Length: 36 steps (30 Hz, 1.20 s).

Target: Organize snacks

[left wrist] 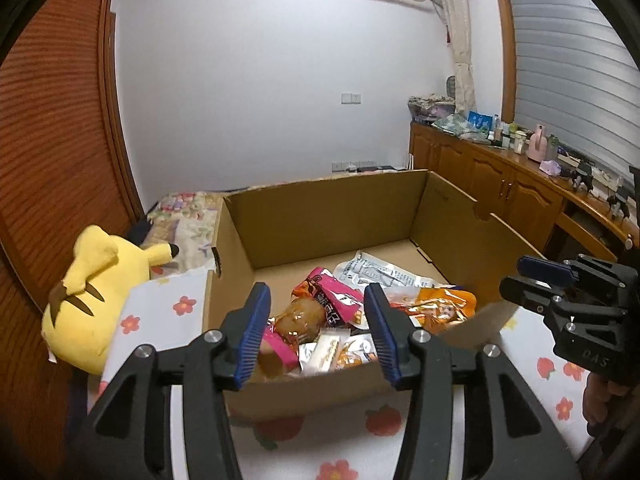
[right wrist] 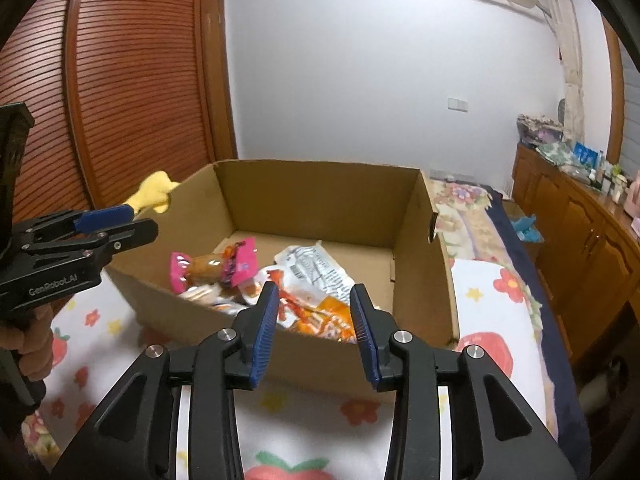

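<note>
- A cardboard box (left wrist: 320,216) sits on a bed covered with a flower-print sheet (left wrist: 160,312), and the snacks lie heaped in the near part of its floor; the far part of the box floor is bare.
- The left gripper (left wrist: 316,332) hangs just outside the near wall of the box, its jaws apart with nothing between the pads; the near rim and the heap show through the gap.
- The right gripper (right wrist: 314,328) is posed the same way to the right of it, jaws apart and empty, a little narrower than the left.
- Straight ahead of and below the left gripper lies a pink-wrapped snack (left wrist: 320,308) with a brown middle, its long axis running diagonally from near-left to far-right, across the gap between the jaws rather than along it.
- Ahead of the right gripper lies an orange packet (right wrist: 320,316), flat and crumpled, with a white printed packet (right wrist: 316,264) beyond it.
- Judged from both views, the pink snack is nearer the left gripper and the orange packet nearer the right; each would have to pass over the near wall and tip downward to reach its item.
- The heap overlaps, so a closing gripper may pinch two wrappers at once.
- A yellow plush toy (left wrist: 92,292) rests on the bed to the left of the box, clear of both grippers.
</note>
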Available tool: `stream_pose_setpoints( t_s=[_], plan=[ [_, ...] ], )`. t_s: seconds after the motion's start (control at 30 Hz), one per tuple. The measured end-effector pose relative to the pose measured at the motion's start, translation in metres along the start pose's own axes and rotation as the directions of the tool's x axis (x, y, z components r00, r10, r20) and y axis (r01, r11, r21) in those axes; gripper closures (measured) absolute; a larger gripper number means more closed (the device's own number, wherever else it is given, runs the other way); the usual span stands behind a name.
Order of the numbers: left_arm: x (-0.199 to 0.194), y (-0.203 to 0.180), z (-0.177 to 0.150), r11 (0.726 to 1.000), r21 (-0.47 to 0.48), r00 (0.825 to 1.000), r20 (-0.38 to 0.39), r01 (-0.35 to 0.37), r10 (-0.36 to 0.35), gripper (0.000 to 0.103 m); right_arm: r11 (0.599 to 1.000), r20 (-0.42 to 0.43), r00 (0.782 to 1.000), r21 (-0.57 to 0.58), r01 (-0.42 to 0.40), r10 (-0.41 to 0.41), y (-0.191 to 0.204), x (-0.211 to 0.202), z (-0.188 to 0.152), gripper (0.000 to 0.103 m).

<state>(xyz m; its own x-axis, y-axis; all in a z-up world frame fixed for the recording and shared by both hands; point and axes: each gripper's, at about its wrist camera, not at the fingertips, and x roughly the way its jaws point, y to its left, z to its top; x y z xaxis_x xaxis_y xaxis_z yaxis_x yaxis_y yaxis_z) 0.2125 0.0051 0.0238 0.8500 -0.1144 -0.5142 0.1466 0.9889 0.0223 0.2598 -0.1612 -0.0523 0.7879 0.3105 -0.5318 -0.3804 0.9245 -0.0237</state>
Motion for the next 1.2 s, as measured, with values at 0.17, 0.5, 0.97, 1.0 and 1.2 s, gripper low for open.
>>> stream_pose_setpoints(
  t_s=[0.17, 0.5, 0.97, 1.0, 1.2],
  plan=[
    [-0.030, -0.010, -0.006, 0.999, 0.035, 0.999, 0.048, -0.013, 0.011, 0.048, 1.000, 0.035, 0.999, 0.010, -0.013, 0.012, 0.010, -0.023, -0.004, 0.060],
    [-0.078, -0.016, -0.017, 0.999, 0.023, 0.990, 0.136, -0.047, 0.044, 0.027, 0.999, 0.106, 0.994, 0.044, -0.009, 0.005, 0.019, -0.061, -0.004, 0.042],
    [-0.098, -0.006, -0.037, 0.994, -0.055, 0.982, 0.159, -0.096, 0.104, 0.012, 0.997, 0.177, 0.981, 0.031, 0.071, -0.075, 0.030, -0.094, -0.021, 0.012],
    [-0.099, -0.006, -0.038, 0.993, -0.057, 0.982, 0.159, -0.099, 0.107, 0.012, 0.996, 0.177, 0.981, 0.034, 0.078, -0.083, 0.031, -0.095, -0.022, 0.011],
    [-0.104, -0.010, -0.053, 0.993, -0.046, 0.984, 0.139, -0.106, 0.112, 0.012, 0.994, 0.158, 0.982, 0.052, 0.100, -0.107, 0.033, -0.098, -0.032, 0.009]
  ],
)
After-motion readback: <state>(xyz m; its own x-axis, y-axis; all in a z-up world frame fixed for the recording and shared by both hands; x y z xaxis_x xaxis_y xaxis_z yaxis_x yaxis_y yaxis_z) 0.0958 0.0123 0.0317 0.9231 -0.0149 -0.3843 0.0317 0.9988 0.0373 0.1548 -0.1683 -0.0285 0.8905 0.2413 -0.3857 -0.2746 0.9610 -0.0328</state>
